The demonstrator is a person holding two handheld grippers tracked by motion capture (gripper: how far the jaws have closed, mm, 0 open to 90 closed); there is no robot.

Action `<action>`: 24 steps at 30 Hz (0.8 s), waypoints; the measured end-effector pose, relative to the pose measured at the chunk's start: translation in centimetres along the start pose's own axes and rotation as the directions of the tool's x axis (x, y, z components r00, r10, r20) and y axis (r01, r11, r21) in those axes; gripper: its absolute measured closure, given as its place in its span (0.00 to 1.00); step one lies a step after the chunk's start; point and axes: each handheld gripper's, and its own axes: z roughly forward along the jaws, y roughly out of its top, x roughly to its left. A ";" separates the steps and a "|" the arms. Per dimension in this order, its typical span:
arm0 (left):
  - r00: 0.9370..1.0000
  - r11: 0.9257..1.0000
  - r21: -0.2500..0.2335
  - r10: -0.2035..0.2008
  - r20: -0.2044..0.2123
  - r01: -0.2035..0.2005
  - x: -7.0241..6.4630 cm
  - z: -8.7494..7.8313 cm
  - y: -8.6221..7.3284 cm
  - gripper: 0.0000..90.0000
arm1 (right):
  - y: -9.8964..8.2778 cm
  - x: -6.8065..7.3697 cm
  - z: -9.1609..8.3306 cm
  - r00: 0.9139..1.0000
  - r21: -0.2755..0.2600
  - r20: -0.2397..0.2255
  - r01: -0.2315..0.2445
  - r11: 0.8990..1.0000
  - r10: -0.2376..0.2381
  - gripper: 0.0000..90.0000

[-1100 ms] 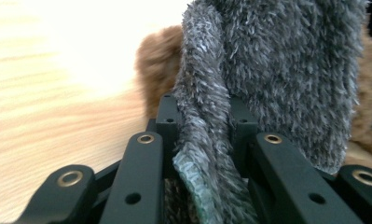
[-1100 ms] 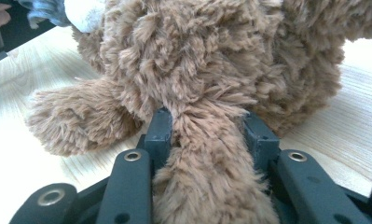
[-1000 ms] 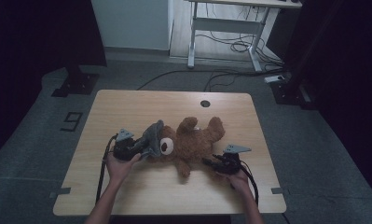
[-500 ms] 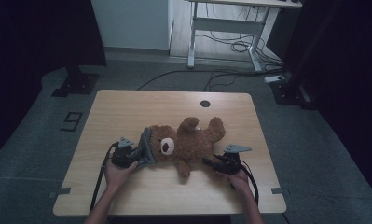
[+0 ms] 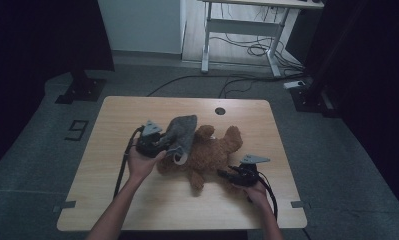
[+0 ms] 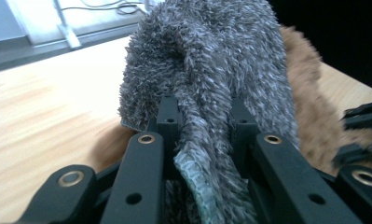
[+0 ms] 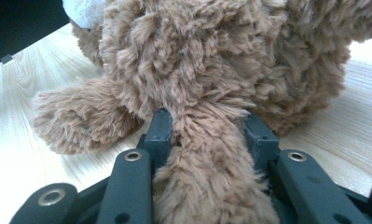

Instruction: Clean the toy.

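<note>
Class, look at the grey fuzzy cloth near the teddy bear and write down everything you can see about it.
The grey cloth is a soft, shaggy-pile fabric piece with a thin woven-looking edge. It is bunched and lifted, draped over the head end of the brown teddy bear lying on the wooden table. The left gripper is shut on a fold of it, the pile bulging between the black jaws. Its exact shape cannot be told.

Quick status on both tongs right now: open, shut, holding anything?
Left tongs: shut on the grey cloth.
Right tongs: shut on a limb of the teddy bear.
</note>
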 end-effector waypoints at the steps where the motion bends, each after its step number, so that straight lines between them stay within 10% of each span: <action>1: 1.000 1.000 0.013 0.010 0.006 -0.010 -0.6 0.7 0.4 0.80 | 0.0 0.0 0.0 1.000 0.001 -0.001 -0.002 1.000 0.002 0.69; 8: 1.000 0.991 0.133 0.012 -0.009 -0.011 -1.2 4.7 -0.4 0.80 | 0.0 0.1 0.0 1.000 0.000 0.000 0.000 1.000 0.000 0.69; 24: 0.992 0.991 0.097 -0.076 -0.105 0.087 3.5 2.7 -2.5 0.80 | 0.0 0.2 0.2 1.000 -0.002 0.004 0.001 1.000 -0.001 0.69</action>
